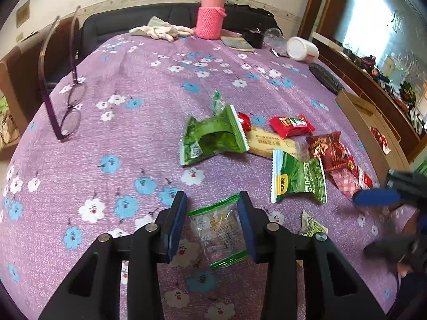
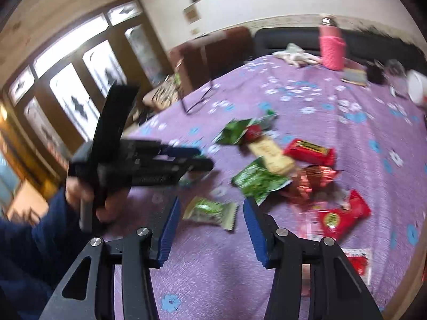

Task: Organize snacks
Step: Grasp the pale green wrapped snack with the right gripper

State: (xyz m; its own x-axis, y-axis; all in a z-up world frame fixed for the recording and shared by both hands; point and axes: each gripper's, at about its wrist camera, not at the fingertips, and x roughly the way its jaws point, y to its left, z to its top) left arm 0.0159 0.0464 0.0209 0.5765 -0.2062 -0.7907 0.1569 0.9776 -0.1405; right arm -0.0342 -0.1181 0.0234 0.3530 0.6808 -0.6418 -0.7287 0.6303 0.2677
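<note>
My left gripper (image 1: pixel 212 196) is shut on a clear snack packet with green edges (image 1: pixel 218 234), held just above the purple flowered tablecloth (image 1: pixel 133 133). Beyond it lies a loose heap of snacks: an arched green bag (image 1: pixel 210 138), a beige biscuit bar (image 1: pixel 272 141), a red packet (image 1: pixel 291 125), a green pea bag (image 1: pixel 299 178) and a dark red packet (image 1: pixel 328 146). My right gripper (image 2: pixel 211 201) is open with nothing between its pads. A small green packet (image 2: pixel 210 212) lies on the cloth just past its tips. The left gripper (image 2: pixel 205 157), blurred, is held by a hand on the left.
Purple glasses (image 1: pixel 66 106) stand at the left edge. At the far end are a pink knit-covered bottle (image 1: pixel 210 18), white gloves (image 1: pixel 162 30) and a tipped white cup (image 1: pixel 303 49). A cardboard box (image 1: pixel 365 122) sits at the right edge. Another red packet (image 2: pixel 344 216) lies near my right gripper.
</note>
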